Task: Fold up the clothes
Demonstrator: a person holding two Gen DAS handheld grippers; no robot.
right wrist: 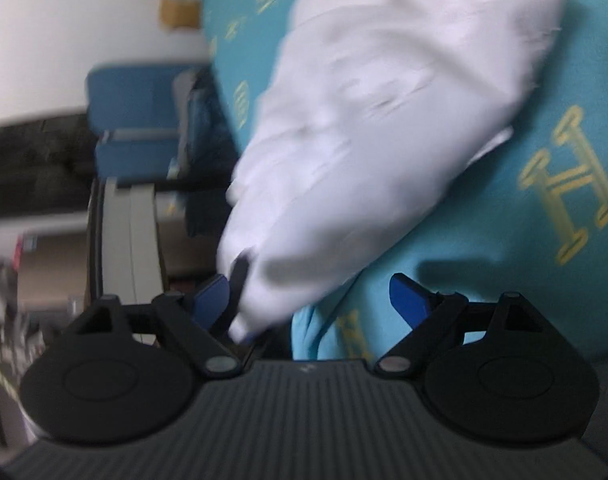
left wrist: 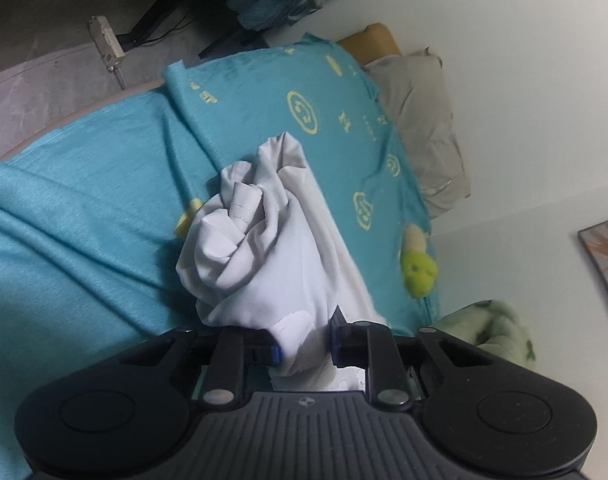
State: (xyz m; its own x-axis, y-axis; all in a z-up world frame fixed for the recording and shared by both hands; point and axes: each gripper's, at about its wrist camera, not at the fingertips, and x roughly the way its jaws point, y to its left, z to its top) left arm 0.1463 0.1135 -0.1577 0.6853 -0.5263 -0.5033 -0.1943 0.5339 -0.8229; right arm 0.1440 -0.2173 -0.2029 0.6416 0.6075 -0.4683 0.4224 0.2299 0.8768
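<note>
Bedding: turquoise cloth, that is the blanket [left wrist: 76, 200] spread over the bed, plain at the left of my left view and printed with yellow emblems further right; in my right view the same blanket [right wrist: 484, 240] shows a large yellow H.

Left claw [left wrist: 304, 350]: clenched on the white garment [left wrist: 272, 240]. Its blue pads [left wrist: 278, 354] press a fold of the cloth from both sides, low in the middle of the view.

Garment from the left view: bunched and twisted into a rumpled knot that rises straight ahead of my left claw, over the patterned part of the blanket. A flatter white strip runs along its right side.

Right of the garment, left view: a small yellow-green plush toy [left wrist: 418, 268] lies on the blanket's edge, a beige pillow [left wrist: 424, 132] sits beyond it against the pale wall, and a pale green fabric [left wrist: 492, 328] shows just past my claw's right arm.

Right claw [right wrist: 318, 304]: released, its blue pads [right wrist: 408, 304] standing wide apart, nothing pressed between them.

Garment from the right view: the white garment [right wrist: 384, 120] lies ahead of my right claw and fills the middle of the blurred view. Its lower tip hangs down close beside the left pad; whether it touches that pad I cannot tell. The right pad is over bare blanket, well clear of the cloth.
</note>
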